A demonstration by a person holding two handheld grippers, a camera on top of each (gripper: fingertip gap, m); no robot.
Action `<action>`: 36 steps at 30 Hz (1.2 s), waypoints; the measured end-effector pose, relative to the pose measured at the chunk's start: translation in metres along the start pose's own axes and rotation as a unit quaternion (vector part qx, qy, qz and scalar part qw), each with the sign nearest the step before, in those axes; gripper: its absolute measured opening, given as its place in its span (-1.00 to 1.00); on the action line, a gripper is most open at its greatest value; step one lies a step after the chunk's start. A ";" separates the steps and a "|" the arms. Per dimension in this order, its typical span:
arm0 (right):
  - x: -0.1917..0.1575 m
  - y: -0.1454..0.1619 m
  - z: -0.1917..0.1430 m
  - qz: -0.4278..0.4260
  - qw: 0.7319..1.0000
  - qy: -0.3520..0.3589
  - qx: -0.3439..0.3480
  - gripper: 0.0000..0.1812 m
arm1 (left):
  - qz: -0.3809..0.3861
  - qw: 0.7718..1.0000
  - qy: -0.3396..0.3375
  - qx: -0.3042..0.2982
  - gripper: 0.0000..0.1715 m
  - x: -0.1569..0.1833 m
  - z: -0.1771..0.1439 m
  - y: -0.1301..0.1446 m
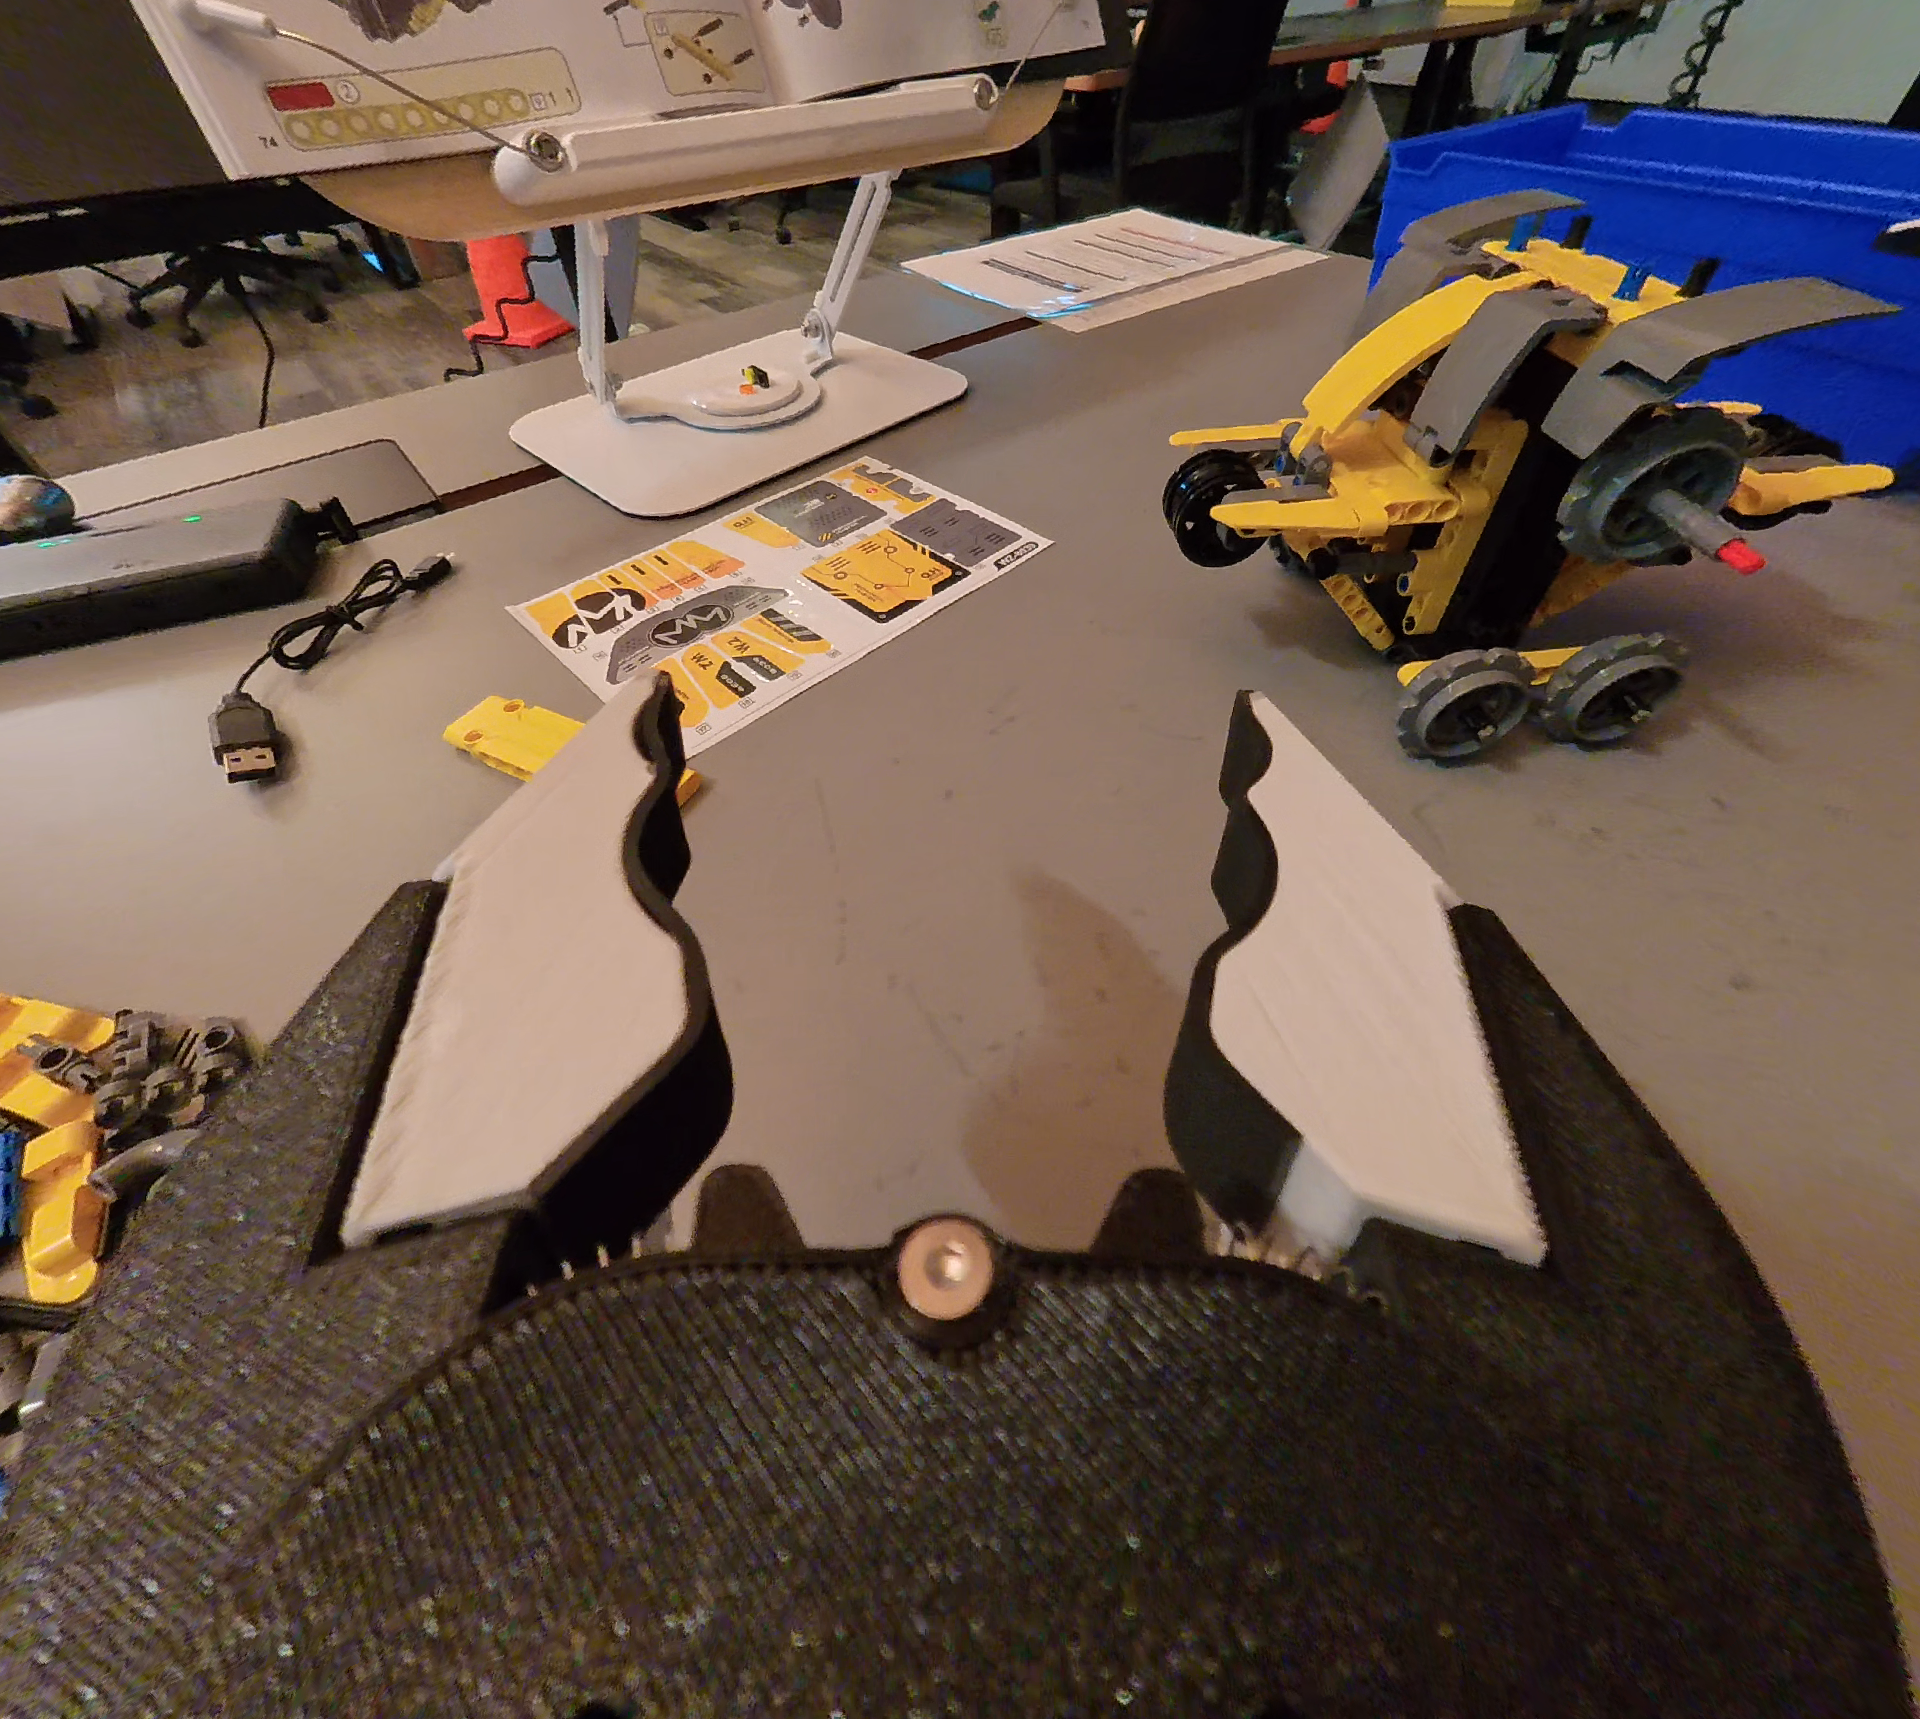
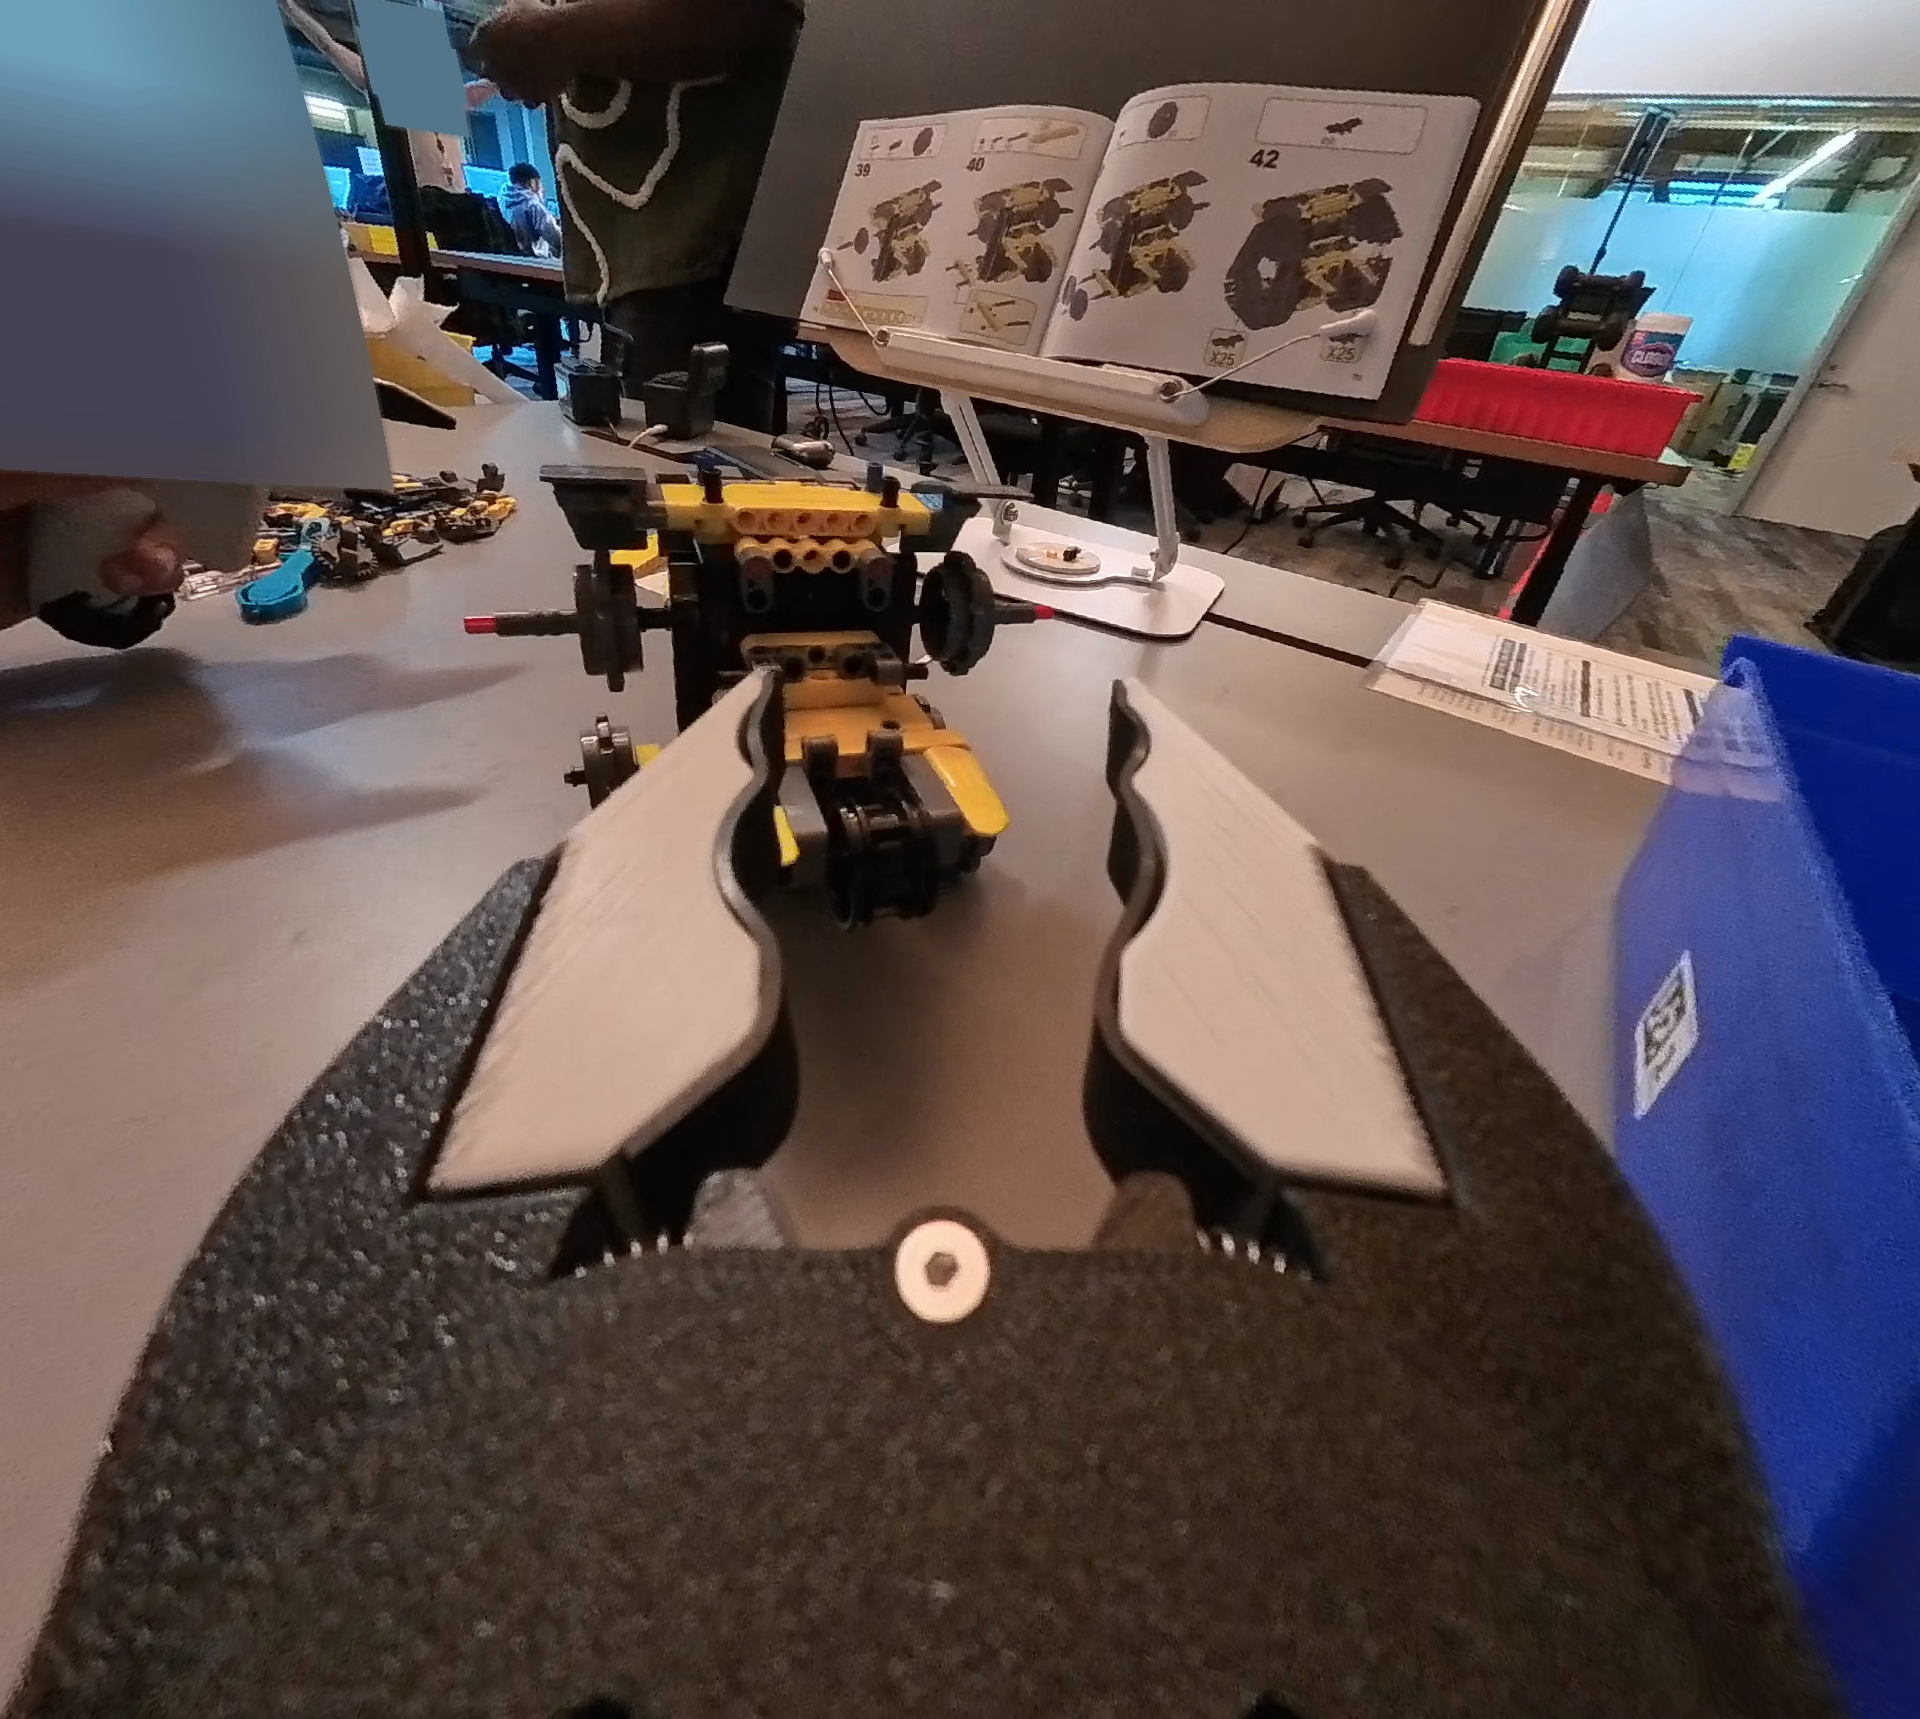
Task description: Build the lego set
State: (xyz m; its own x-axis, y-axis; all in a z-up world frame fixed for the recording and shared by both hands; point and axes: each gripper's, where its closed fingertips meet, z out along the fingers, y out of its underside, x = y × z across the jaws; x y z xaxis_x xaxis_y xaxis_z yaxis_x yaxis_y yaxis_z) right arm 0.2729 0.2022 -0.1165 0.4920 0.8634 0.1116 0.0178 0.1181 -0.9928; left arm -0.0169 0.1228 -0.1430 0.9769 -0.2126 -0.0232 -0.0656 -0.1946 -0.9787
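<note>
Grey table (image 1: 935, 838) | yellow-black brick vehicle (image 2: 831, 630) – unfinished | both grippers agape – empty

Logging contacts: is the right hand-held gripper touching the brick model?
Cannot tell: right wrist view shows open right hand-held gripper around the brick model, contact unclear.

Writing on: instruction booklet (image 2: 1143, 235) | sticker sheet (image 1: 779, 589) | laminated sheet (image 2: 1538, 693) | bin label (image 2: 1662, 1035)

Left gripper (image 1: 956, 698), right gripper (image 2: 940, 682): speckled black printed bodies (coarse layer lines), pale grey fingers (image 1: 561, 952) edged in wavy black pads, one silver centre screw (image 2: 940, 1272) each.
</note>
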 end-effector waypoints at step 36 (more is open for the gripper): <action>0.003 0.000 0.000 0.002 1.000 0.009 0.000 -0.32 | 0.066 0.992 0.090 -0.055 0.06 0.055 0.010 0.018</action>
State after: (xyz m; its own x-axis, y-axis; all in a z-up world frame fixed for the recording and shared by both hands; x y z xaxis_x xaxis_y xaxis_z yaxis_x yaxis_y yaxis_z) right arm 0.2742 0.2052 -0.1161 0.5079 0.8547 0.1071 0.0168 0.1145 -0.9933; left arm 0.0373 0.1169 -0.1638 0.9066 -0.4094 -0.1025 -0.2212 -0.2543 -0.9415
